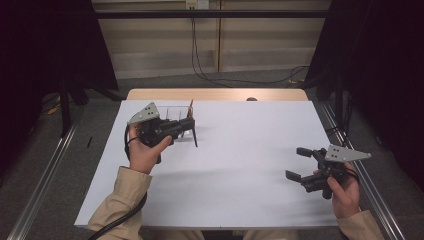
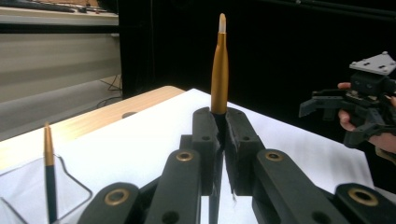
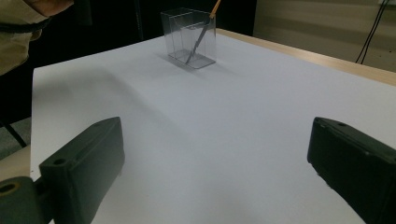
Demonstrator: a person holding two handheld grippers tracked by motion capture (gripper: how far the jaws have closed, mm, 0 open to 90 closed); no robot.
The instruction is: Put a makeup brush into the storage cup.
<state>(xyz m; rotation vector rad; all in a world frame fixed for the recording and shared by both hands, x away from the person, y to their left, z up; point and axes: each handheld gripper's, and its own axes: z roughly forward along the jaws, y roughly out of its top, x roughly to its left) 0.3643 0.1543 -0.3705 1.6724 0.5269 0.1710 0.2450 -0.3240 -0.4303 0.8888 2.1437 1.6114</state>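
My left gripper [image 1: 190,125] [image 2: 220,121] is shut on a pen [image 1: 194,137] [image 2: 219,70] with a black lower shaft and a gold upper part, held upright above the white table top. Just beside it stands a clear plastic holder [image 3: 189,37] [image 2: 70,186] with a second gold-and-black pen [image 3: 201,37] [image 2: 48,163] leaning inside. My right gripper [image 1: 295,162] [image 3: 215,130] is open near the table's right edge, nothing between its jaws; it appears far right in the left gripper view [image 2: 327,105].
A white sheet [image 1: 240,165] covers the wooden table [image 1: 215,94]. Metal rails [image 1: 45,180] run along both sides on the floor. Cables [image 1: 210,75] lie on the floor behind the table. Dark curtains hang at left and right.
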